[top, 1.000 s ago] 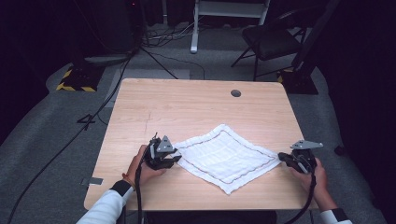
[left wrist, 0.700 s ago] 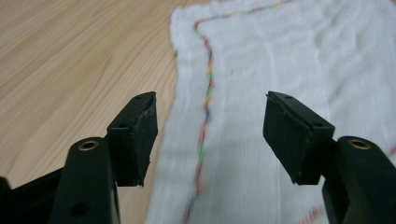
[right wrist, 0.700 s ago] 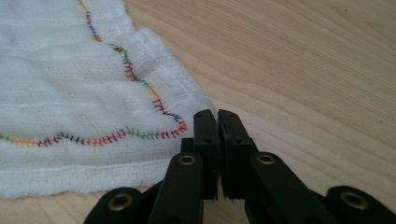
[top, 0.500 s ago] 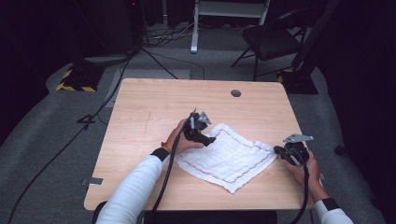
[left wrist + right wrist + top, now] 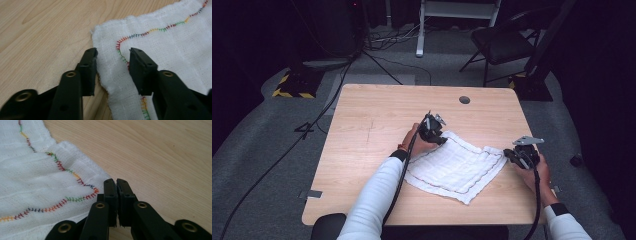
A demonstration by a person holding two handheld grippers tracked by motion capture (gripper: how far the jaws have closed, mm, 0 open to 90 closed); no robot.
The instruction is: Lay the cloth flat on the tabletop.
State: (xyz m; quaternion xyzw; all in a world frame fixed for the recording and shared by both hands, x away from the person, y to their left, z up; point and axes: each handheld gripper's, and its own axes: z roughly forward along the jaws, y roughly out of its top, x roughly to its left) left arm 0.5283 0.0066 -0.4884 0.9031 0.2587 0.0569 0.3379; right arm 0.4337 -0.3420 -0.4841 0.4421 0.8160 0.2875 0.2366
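The wooden table [image 5: 362,150] takes up the middle of the high view, its far edge toward the top of the frame and a dark round grommet [image 5: 464,99] near that edge, right of centre. Beyond it, on the grey floor, a black chair [image 5: 502,45] stands at the upper right.

On the table, in the lower centre of the high view, lies the white cloth [image 5: 457,167], flat and turned like a diamond. Its long axis runs from the lower left toward the upper right of the frame, one corner pointing to the right-hand gripper, another pointing up and left to the other gripper, and a third pointing down toward the near edge of the table. A wavy line of multicoloured stitching [image 5: 160,28] follows its border.

The left gripper [image 5: 432,131] is at the cloth's upper-left corner in the high view. In the left gripper view its jaws stand narrowly apart, one on the bare wood just beside the hem, the other over the cloth, with the cloth's edge between them.

The right gripper [image 5: 517,157] sits at the cloth's right-hand corner. In the right gripper view [image 5: 116,195] its jaws are pressed together at the very tip of that corner; whether any fabric is pinched between them cannot be told.
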